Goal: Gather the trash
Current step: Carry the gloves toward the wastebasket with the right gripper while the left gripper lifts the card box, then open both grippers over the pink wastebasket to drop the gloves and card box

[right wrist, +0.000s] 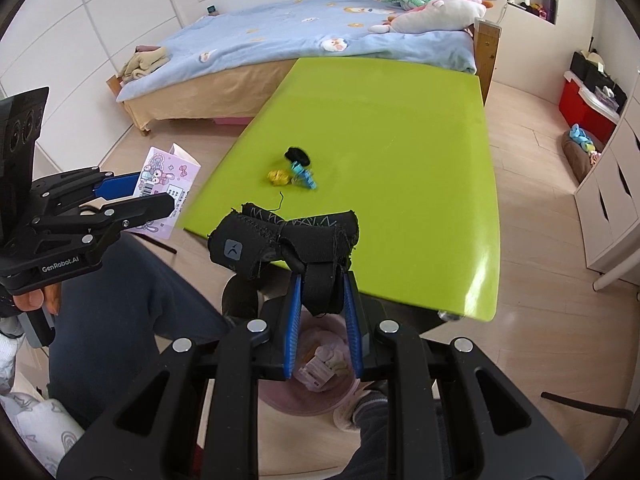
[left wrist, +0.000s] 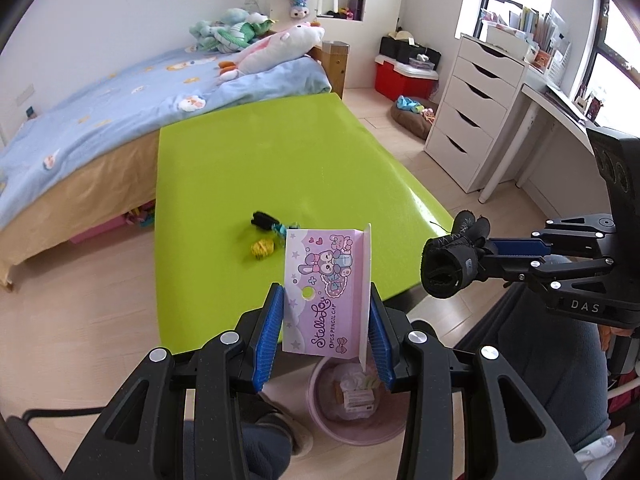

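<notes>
Glossy green table [left wrist: 256, 160], left gripper [left wrist: 326, 334] pinching flat cardboard box [left wrist: 326, 280], right gripper [right wrist: 322, 320] clamping fabric brace [right wrist: 288, 238]

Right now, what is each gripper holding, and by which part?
The left gripper clamps the pink pencil-cap package across its lower side edges. The right gripper pinches the black fabric wrap by its hanging strap end. Both hang over the pink bin.

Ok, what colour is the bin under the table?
Pale pink bin, clearest in the left wrist view.

I see a bed [left wrist: 100, 112] with a blue blanket [right wrist: 304, 28] and stuffed toys [left wrist: 272, 46], a white drawer unit [left wrist: 472, 108], and a red box [left wrist: 400, 76].
</notes>
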`<state>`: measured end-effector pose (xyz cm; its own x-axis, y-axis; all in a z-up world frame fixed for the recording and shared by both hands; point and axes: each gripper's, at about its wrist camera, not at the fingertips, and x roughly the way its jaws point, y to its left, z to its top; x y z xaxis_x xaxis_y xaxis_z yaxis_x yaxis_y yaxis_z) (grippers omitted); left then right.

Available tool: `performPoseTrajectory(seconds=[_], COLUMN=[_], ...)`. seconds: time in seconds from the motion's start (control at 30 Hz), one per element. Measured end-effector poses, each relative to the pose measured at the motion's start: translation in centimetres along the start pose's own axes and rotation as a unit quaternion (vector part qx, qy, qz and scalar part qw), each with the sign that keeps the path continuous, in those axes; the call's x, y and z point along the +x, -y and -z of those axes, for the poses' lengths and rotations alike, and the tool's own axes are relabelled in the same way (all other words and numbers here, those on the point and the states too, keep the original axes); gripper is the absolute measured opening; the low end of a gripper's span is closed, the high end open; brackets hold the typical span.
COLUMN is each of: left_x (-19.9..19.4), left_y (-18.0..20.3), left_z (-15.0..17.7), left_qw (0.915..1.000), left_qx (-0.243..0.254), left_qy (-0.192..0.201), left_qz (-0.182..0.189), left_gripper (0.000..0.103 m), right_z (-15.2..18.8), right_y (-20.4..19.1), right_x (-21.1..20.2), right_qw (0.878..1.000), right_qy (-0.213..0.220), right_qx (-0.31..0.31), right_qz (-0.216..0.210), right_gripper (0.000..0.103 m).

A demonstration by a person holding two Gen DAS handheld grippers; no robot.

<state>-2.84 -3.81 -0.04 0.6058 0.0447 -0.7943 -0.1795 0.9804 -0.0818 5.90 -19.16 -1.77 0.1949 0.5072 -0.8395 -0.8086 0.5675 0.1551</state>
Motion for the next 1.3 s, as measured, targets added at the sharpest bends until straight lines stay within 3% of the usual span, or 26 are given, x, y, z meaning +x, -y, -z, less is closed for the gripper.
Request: performPoseTrajectory(seconds=[0.3,0.5,0.6,0.67,0.7,0.8,1.07,1.2,1.3], left_x=[-1.0,-1.7,-2.0,-2.0,-2.0,-1.9,-1.2,-0.9,-0.6], left_y=[0.2,0.4,0.4,0.5,0.6,1.0,2.6,3.2,3.4], left_z=[4.1,5.1,5.1,5.0,5.0,5.2,5.2,5.1,4.9], left_qw=[0.9998,0.9998,0.9998,0.9998,0.9998,0.9997,0.9978,0.9965,0.9967], left_qx=[-0.014,-0.014,-0.012,-0.009,-0.009,-0.004,0.018,0.024,0.024], left_qy=[-0.011,-0.01,-0.008,-0.008,-0.008,-0.011,-0.033,-0.031,-0.032], left_qz=[0.007,0.012,0.015,0.016,0.016,0.02,0.055,0.074,0.071], left_gripper=[0.04,0.04,0.04,0.04,0.04,0.04,0.044,0.088,0.092], right_z=[4.5,5.6,5.7,5.6,5.6,5.5,5.4,5.3,5.4], right_y=[-1.8,-2.7,-2.9,-2.8,-2.7,-1.9,0.0,0.7,0.9], right_x=[0.7,1.4,1.4,1.1,1.0,0.5,-1.1,-1.5,-1.4], right_qw=[0.999,0.998,0.998,0.998,0.998,0.999,0.998,0.998,0.997], right_qy=[-0.034,-0.051,-0.05,-0.041,-0.037,-0.027,-0.005,0.001,0.001], right_qx=[0.003,0.001,0.003,0.009,0.013,0.031,0.061,0.07,0.074], right_qz=[-0.02,-0.031,-0.039,-0.041,-0.041,-0.034,-0.01,-0.007,-0.009], right_gripper=[0.02,0.02,0.032,0.076,0.081,0.091,0.094,0.096,0.097])
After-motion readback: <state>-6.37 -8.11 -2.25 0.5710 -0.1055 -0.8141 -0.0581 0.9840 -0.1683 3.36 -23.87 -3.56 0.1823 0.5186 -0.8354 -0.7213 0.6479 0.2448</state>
